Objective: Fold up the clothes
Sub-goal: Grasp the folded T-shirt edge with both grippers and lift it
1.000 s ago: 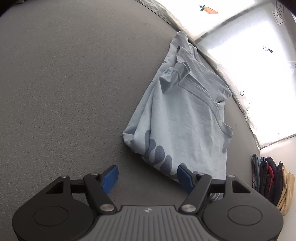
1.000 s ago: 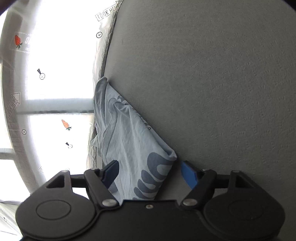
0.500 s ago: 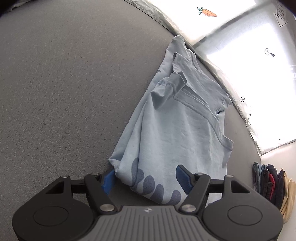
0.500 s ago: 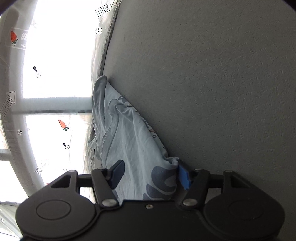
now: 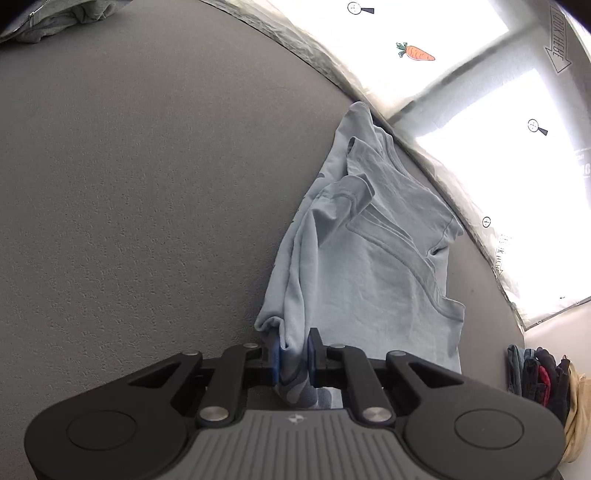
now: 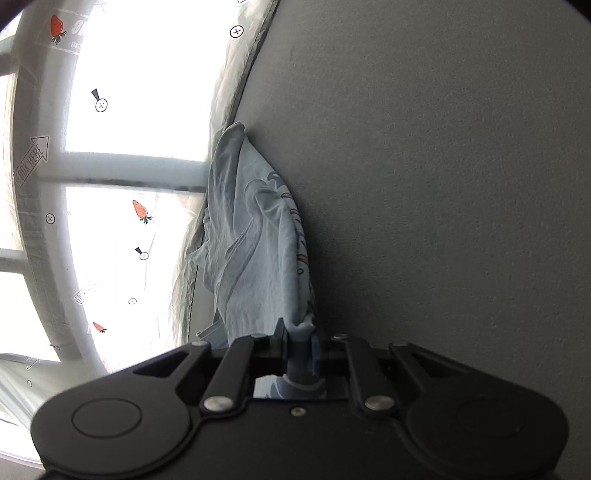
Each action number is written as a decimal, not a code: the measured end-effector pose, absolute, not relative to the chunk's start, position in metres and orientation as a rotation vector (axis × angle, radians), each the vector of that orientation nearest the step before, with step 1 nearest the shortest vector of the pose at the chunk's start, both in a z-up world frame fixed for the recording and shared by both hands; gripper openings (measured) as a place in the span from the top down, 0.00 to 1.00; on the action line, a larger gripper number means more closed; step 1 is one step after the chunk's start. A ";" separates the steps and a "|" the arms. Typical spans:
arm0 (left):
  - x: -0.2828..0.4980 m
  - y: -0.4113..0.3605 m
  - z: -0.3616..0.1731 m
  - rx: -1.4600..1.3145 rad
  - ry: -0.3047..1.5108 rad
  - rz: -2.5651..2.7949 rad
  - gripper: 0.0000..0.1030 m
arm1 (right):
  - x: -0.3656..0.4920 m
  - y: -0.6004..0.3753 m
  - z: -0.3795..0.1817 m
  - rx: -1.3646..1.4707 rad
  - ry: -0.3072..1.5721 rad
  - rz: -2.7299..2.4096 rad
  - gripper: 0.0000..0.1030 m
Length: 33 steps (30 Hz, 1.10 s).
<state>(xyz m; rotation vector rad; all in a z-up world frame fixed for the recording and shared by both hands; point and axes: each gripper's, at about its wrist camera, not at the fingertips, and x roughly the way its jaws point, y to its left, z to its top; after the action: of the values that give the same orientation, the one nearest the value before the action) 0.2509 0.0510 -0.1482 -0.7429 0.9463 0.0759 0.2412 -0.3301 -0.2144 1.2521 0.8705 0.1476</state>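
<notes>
The left claw (image 5: 293, 350) is closing, its pads pinching a corner of the light blue T-shirt (image 5: 373, 273) on the grey tabletop (image 5: 147, 184). The right claw (image 6: 298, 349) is closing on another corner, the shirt stretching toward 11 o'clock.

The T-shirt (image 5: 373, 266) lies on the table (image 5: 147, 184), close along the table's far-right edge in the left wrist view; its near hem corner sits bunched between the closing jaws of the left gripper (image 5: 293, 354), at the near middle of that view; its collar and sleeve lie farther off, toward the edge; a stack of folded clothes (image 5: 539, 380) stands near right, beyond the table's edge; another garment (image 5: 55, 18) lies at the far left corner; in the right wrist view the T-shirt (image 6: 255, 240) runs along the table's (image 6: 443, 184) left edge; its near corner is caught between the closing jaws of the right gripper (image 6: 299, 350).
</notes>
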 end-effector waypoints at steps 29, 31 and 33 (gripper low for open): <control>0.270 0.066 -0.093 -0.863 0.941 0.027 0.89 | 0.250 -0.342 -0.164 1.494 0.875 0.164 0.89; 0.282 0.067 -0.093 -0.865 0.935 0.033 0.89 | 0.271 -0.339 -0.161 1.500 0.873 0.164 0.89; 0.297 0.068 -0.094 -0.883 0.931 0.046 0.89 | 0.291 -0.337 -0.159 1.506 0.876 0.165 0.89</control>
<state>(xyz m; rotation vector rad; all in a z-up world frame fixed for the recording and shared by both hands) 0.2971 0.0680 -0.0944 -0.8827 0.9305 0.0458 0.2909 -0.3375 -0.1590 1.5060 0.8758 0.1648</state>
